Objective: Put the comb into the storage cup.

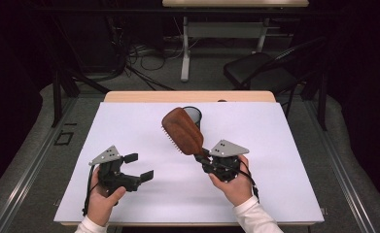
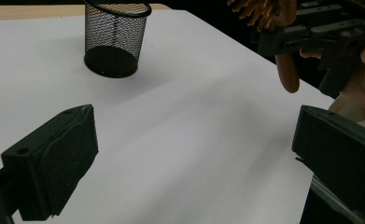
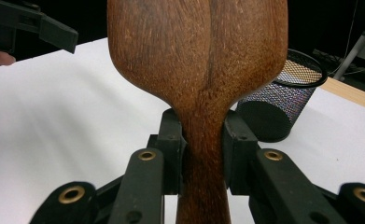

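The right gripper (image 1: 203,158) has its jaws clamped on the neck of a wooden hairbrush (image 1: 182,130), just where the handle widens into the paddle head; the right gripper view shows both black jaws pressed flat against the wood (image 3: 203,135) on either side. The brush is lifted clear of the desk (image 1: 129,131), head pointing toward about eleven o'clock from the gripper, bristles facing down and to the left, polished back turned up. Its head hangs just short of a black mesh cup (image 1: 193,115), which stands upright and looks empty at the twelve o'clock side of the white sheet covering the desk; in the left gripper view the cup (image 2: 112,39) shows a bare dark bottom. So the pick-up seems done and the grip looks firm, while what appears to remain is carrying the brush the last stretch to the cup, tipping it so one end enters the rim, and letting go. Since the gripper holds the neck, the head would go in first unless the brush is turned, and the broad head may be a snug fit for that mouth. The left gripper (image 1: 138,166) rests low at about eight o'clock on the desk, well apart from the cup, its jaws spread wide and holding nothing.
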### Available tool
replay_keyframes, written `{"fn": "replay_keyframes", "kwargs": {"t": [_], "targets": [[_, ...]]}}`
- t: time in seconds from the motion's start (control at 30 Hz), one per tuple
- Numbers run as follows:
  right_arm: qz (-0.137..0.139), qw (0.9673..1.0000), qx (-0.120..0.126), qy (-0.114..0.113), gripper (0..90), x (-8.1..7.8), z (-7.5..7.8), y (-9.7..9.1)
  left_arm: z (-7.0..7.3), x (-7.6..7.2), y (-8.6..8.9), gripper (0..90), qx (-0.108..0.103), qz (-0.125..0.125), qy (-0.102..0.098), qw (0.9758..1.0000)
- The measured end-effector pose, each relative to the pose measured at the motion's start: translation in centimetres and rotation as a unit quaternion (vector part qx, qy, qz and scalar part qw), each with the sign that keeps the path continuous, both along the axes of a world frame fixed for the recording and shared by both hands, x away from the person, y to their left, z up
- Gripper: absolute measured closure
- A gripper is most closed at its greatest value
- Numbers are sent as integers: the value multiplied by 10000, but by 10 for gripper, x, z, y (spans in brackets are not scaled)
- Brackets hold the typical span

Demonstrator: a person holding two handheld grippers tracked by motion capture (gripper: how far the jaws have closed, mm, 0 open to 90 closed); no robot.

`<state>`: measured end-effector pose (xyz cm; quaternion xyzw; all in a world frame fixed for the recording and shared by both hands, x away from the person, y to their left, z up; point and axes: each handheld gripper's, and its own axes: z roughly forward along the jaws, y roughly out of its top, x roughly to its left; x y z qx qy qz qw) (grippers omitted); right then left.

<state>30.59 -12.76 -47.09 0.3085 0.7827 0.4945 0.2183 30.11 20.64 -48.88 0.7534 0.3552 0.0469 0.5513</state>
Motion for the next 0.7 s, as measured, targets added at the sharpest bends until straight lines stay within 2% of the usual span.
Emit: {"fn": "replay_keyframes", "kwargs": {"t": [0.13,0.23,0.4,0.63,0.7], "targets": [[-23,10000,19,-16,720,0,0,0,5,6,-5,4,-4,41,85,10000],[-24,10000,31,-15,720,0,1,0,9,9,-7,4,13,-21,98,9999],[-25,10000,52,-24,721,-1,1,0,19,14,-12,5,-153,-116,139,9997],[-24,10000,63,-41,720,-1,1,0,33,20,-22,9,-369,-206,43,9991],[-22,10000,59,-48,720,-2,1,0,36,21,-24,40,-345,-267,54,9990]]}}
